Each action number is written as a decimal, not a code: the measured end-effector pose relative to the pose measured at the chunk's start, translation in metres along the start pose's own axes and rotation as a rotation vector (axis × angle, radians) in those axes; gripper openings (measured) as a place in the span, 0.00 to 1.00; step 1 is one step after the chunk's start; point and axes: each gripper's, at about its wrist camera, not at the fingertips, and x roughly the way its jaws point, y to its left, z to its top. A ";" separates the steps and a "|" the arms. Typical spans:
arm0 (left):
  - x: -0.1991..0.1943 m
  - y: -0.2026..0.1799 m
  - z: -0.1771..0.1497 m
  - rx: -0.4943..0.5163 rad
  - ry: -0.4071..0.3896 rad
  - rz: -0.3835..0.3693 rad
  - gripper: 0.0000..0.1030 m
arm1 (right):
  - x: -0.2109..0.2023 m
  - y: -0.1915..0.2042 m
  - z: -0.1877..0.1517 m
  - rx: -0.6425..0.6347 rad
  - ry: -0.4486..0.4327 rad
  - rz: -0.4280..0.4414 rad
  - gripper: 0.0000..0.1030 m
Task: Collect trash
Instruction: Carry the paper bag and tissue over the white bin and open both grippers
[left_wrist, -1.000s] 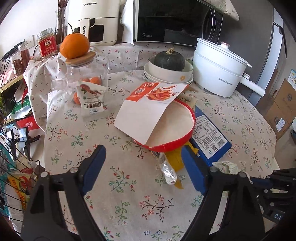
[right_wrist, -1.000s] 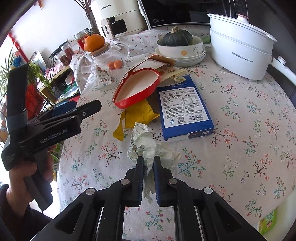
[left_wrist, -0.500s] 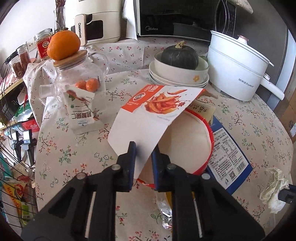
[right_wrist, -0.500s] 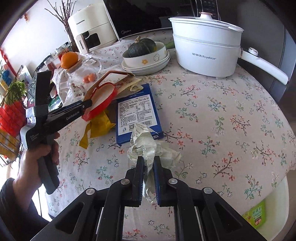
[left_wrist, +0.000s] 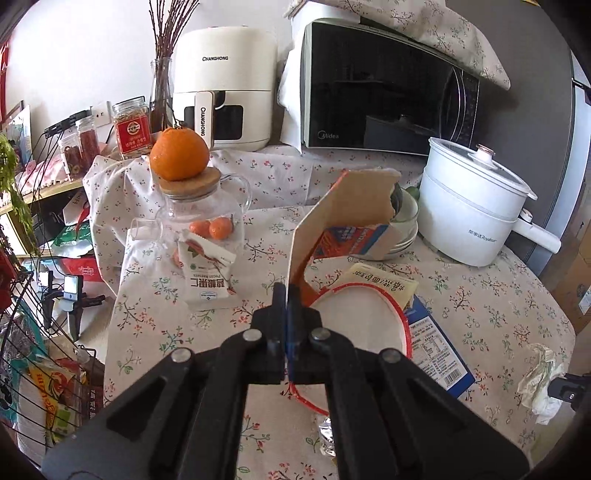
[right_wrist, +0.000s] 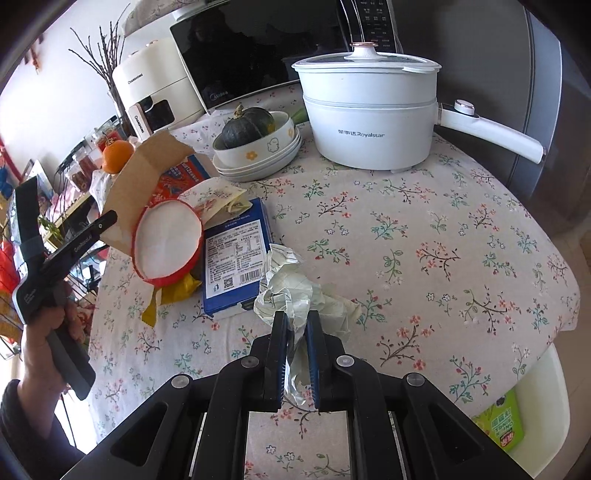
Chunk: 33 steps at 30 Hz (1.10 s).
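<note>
My left gripper (left_wrist: 287, 292) is shut on the edge of a torn cardboard food box (left_wrist: 343, 210), lifted and tilted upright above the table; it also shows in the right wrist view (right_wrist: 147, 177). My right gripper (right_wrist: 296, 321) is shut on a crumpled white paper wad (right_wrist: 295, 291), held just above the cloth; the wad shows at the right edge of the left view (left_wrist: 539, 380). A red-rimmed round lid (right_wrist: 168, 243), a blue box (right_wrist: 236, 258), a yellow wrapper (right_wrist: 177, 291), a cream sachet (left_wrist: 380, 288) and a foil scrap (left_wrist: 327, 439) lie on the table.
A white pot (right_wrist: 369, 110), stacked bowls with a dark squash (right_wrist: 255, 147), a glass jar topped by an orange (left_wrist: 181, 155), a snack packet (left_wrist: 208, 273), an air fryer (left_wrist: 225, 85) and a microwave (left_wrist: 376, 99) stand at the back. The table edge (right_wrist: 554, 332) is at the right.
My left gripper closed on the cardboard box and lifted it upright off the red-rimmed lid. My right gripper, still holding the paper wad, shifted right and rose slightly.
</note>
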 end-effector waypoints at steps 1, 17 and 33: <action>-0.004 -0.001 0.001 0.002 -0.012 -0.004 0.01 | -0.002 -0.001 0.000 0.003 -0.004 -0.001 0.10; -0.059 -0.005 0.008 0.016 -0.143 -0.100 0.01 | -0.035 -0.016 -0.009 0.028 -0.045 -0.014 0.11; -0.095 -0.046 -0.013 0.095 -0.104 -0.266 0.01 | -0.058 -0.027 -0.014 0.059 -0.081 -0.027 0.10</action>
